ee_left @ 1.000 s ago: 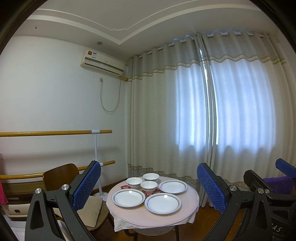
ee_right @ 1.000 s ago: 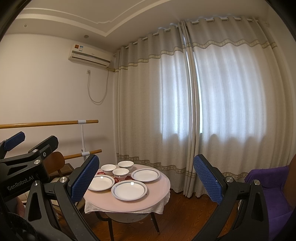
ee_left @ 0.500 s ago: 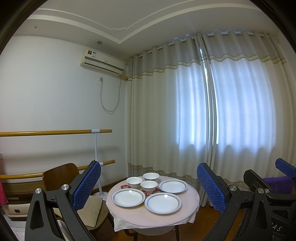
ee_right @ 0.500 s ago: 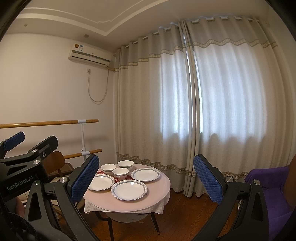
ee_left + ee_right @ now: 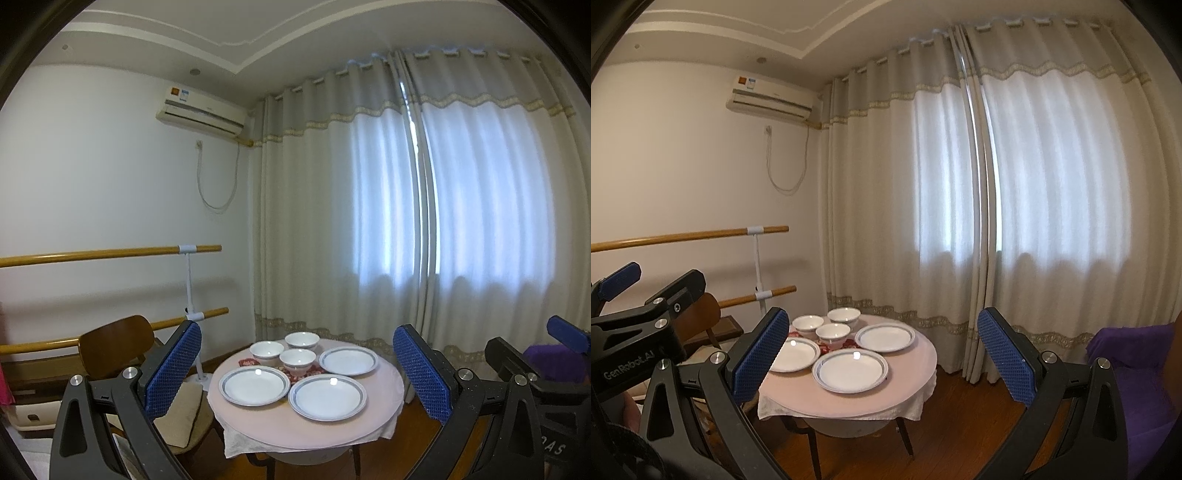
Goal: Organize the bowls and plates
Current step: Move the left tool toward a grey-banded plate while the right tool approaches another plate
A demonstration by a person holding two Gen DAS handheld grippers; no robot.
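A small round table with a pink cloth (image 5: 295, 424) stands well ahead of both grippers. On it lie three white plates with blue rims: a left plate (image 5: 254, 385), a front plate (image 5: 328, 397) and a back-right plate (image 5: 348, 360). Three white bowls (image 5: 297, 360) cluster behind them over a red mat. The right wrist view shows the same front plate (image 5: 850, 370) and bowls (image 5: 833, 331). My left gripper (image 5: 297, 332) is open and holds nothing. My right gripper (image 5: 882, 314) is likewise open, and neither is near the table.
A wooden chair with a cushion (image 5: 114, 343) sits left of the table, in front of a wall-side double wooden barre (image 5: 110, 253). Long curtains (image 5: 406, 221) hang behind. A purple armchair (image 5: 1137, 362) is at the right. Wooden floor (image 5: 960, 424) surrounds the table.
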